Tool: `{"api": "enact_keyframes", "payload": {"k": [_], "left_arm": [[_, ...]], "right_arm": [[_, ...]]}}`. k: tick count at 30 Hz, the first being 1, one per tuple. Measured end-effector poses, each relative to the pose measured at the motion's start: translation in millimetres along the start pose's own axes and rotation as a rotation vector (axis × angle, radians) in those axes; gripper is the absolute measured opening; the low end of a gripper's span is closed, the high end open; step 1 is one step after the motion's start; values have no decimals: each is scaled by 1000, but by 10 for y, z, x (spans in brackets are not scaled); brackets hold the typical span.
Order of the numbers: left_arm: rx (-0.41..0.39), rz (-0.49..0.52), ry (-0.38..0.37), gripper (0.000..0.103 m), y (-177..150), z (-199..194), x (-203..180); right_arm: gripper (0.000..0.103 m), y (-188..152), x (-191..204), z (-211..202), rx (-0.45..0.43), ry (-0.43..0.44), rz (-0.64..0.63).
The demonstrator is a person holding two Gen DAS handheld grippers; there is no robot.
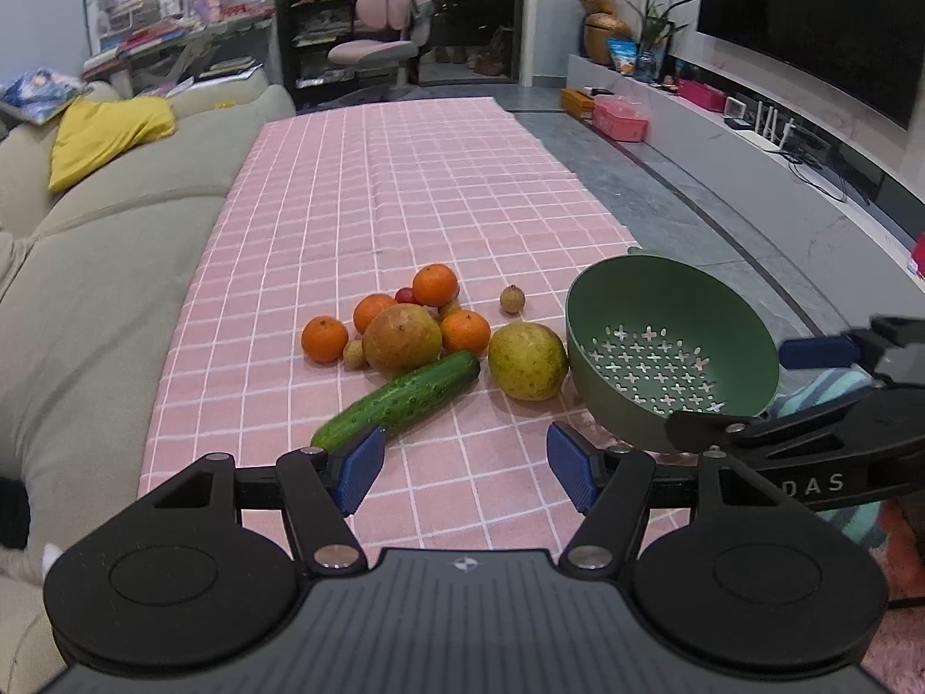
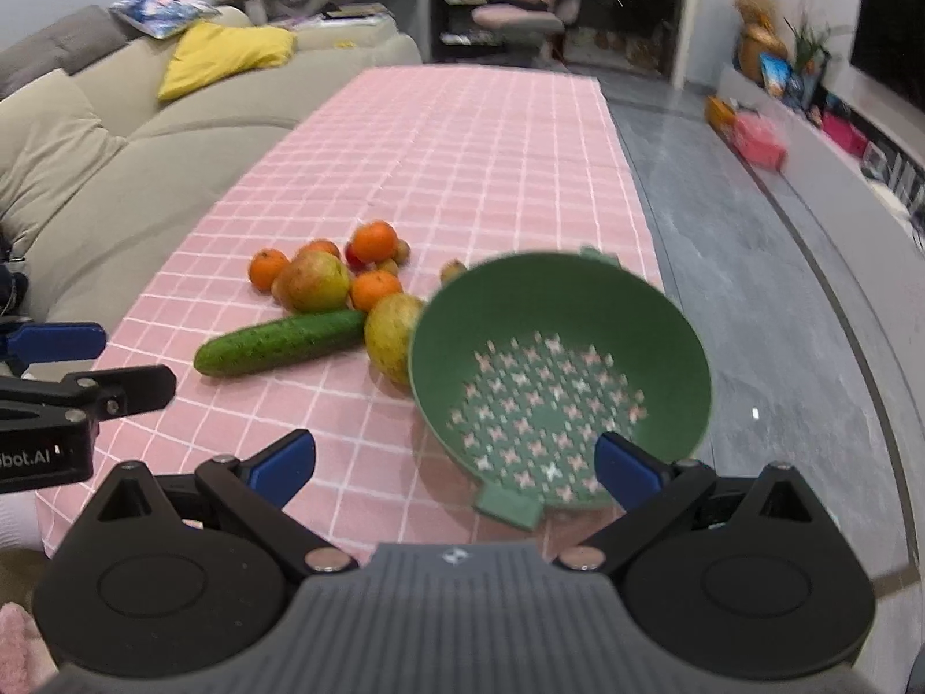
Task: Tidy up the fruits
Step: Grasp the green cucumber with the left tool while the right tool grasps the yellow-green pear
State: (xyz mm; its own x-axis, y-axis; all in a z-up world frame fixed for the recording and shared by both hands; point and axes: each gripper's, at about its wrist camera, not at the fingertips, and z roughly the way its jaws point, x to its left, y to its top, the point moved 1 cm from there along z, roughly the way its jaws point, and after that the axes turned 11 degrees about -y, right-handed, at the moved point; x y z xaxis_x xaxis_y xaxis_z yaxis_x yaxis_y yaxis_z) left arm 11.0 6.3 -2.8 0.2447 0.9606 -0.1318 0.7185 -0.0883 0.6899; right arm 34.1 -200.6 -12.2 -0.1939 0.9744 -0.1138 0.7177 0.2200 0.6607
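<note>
Pink checked tablecloth [image 1: 404, 185] carries every fruit, heaped at twelve o'clock of my spread, unloaded left gripper [image 1: 465, 465]; I judge nothing sorted, the perforated green plastic colander [image 2: 555, 370] bare between my right gripper [image 2: 454, 462]'s parted fingers.

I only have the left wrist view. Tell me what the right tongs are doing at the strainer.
Observer: The right tongs are wide open, with nothing clamped.
Operator: Find the strainer's near handle.
Observer: The strainer has a handle tab sitting between the open pads, clear of both.
Operator: Check the cucumber end that my pad hides.
Observer: The cucumber shows its whole length on the cloth, and nothing is gripping it.
</note>
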Motion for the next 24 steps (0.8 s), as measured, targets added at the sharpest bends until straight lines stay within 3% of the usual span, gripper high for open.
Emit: {"api": "enact_keyframes", "payload": {"k": [9, 12, 17, 24], "left_arm": [[13, 95, -14, 76, 53, 153, 106], [22, 141, -14, 76, 90, 231, 157], [74, 221, -4, 76, 132, 470, 277], [152, 311, -7, 76, 191, 826, 402]], "right_arm": [[99, 176, 219, 180, -103, 75, -203], [98, 269, 300, 302, -101, 103, -284], [82, 431, 452, 490, -96, 129, -414], [80, 653, 672, 885, -48, 146, -577]]}}
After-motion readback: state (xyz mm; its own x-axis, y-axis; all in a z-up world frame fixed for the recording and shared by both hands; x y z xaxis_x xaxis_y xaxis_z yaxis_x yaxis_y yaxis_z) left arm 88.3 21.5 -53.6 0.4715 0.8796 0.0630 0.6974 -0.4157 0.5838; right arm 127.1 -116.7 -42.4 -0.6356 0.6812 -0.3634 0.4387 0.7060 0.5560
